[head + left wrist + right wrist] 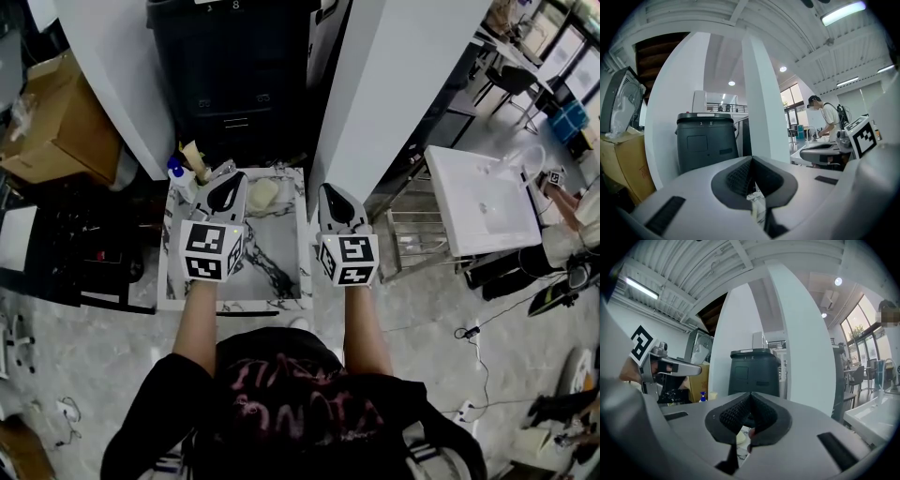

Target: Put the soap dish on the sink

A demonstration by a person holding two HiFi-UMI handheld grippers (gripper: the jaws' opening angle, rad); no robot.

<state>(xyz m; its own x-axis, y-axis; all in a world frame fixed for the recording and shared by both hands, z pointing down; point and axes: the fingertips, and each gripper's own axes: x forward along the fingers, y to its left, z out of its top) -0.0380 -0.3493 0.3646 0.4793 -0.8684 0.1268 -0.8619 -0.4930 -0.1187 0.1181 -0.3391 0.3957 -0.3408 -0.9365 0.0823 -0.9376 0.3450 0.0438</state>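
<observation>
Because the marble sink [278, 281] stands narrow between white pillars [394, 84], there is little room for error. The left gripper [227, 180] and right gripper [335, 195] hover over it, the fingers of both clenched on nothing. The pale soap dish [263, 193] lies at the sink's far edge, just beside the left gripper. A careless sweep could push it off the back, I think.

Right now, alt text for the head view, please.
From above, a person holds two shut, empty grippers: the left gripper over a marble-patterned sink top, the right gripper just off its right edge. A pale yellow soap-like object lies near its far edge; a dark bin stands beyond.
</observation>
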